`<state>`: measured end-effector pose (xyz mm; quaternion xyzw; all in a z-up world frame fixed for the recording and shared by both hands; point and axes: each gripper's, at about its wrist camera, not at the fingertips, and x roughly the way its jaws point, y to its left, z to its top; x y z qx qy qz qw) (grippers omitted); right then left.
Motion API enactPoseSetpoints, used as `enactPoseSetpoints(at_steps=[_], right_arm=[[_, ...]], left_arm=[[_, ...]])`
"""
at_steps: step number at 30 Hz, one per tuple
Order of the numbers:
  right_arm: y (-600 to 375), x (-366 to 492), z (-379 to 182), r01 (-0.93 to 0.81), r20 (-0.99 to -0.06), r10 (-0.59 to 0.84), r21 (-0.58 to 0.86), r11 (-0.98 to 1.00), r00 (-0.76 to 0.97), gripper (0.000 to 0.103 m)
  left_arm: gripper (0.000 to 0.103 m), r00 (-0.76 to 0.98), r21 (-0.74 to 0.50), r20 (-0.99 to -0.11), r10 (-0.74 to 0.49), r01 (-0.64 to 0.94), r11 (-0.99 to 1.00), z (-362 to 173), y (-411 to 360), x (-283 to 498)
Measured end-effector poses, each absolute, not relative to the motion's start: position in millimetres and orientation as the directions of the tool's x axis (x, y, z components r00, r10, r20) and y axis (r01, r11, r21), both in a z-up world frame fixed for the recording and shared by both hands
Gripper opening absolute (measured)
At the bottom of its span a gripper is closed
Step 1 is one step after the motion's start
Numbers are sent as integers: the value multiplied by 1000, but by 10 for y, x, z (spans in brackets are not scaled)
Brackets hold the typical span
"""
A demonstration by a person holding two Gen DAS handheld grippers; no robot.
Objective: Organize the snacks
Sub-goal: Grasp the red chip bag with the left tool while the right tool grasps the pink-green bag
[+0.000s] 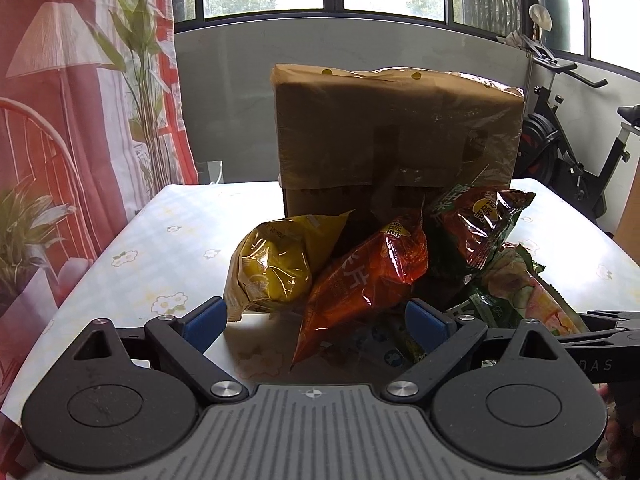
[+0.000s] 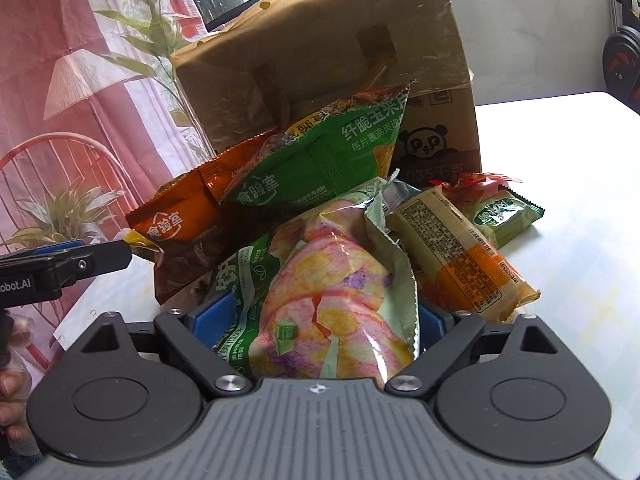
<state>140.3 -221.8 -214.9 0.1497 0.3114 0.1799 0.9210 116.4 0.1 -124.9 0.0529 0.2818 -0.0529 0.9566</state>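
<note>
Snack pile sits on white floral-print tablecloth [image 1: 132, 248], heaped against front of tall brown cardboard box [image 1: 396, 128], box upright at table centre.

Pastel pink/yellow/purple chip bag w/ green edges [image 2: 332, 288]: long axis runs roughly away from right cam, near end between right gripper [image 2: 316, 320] fingers, far crimped end tilted up toward box. Blue pads [image 2: 212, 316] press both sides of bag; jaws partway closed, clamped on it.

Orange-red foil chip bag [image 1: 360, 284]: long axis diagonal, bottom corner pointing down-left toward left gripper [image 1: 316, 320], top leaning up-right against box. Left jaws wide apart, holding nothing; bag's lower end lies between pads, contact w/ right pad cannot tell.

Yellow crinkled foil bag [image 1: 272, 264] just left of orange-red one, touching it. Green corn-chip bag [image 2: 320, 160] leans on box above pastel bag. Beige/orange wrapped bar [image 2: 460, 256] lies right of pastel bag, long axis diagonal; small green packet [image 2: 504, 216] just behind it.
</note>
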Motion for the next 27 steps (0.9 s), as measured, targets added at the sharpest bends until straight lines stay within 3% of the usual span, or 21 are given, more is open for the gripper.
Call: enactPoseSetpoints(at_steps=[14,19,27], right_arm=[[-2303,1118,-1829,-237,-452,373,329,914,810,57],[-2337,1007,-1691,-190,-420,274,230,954,866,56],[-2383,1033,-1759,-175,-442,275,253,951,854,55]], left_arm=[[88,835,91,-537,-121,200,975,-1289,-134,1155],[87,840,144,-522,-146,256,956,-1335,-297,1282],[81,841,205,-521,-143,286,936,-1511,-523,1624]])
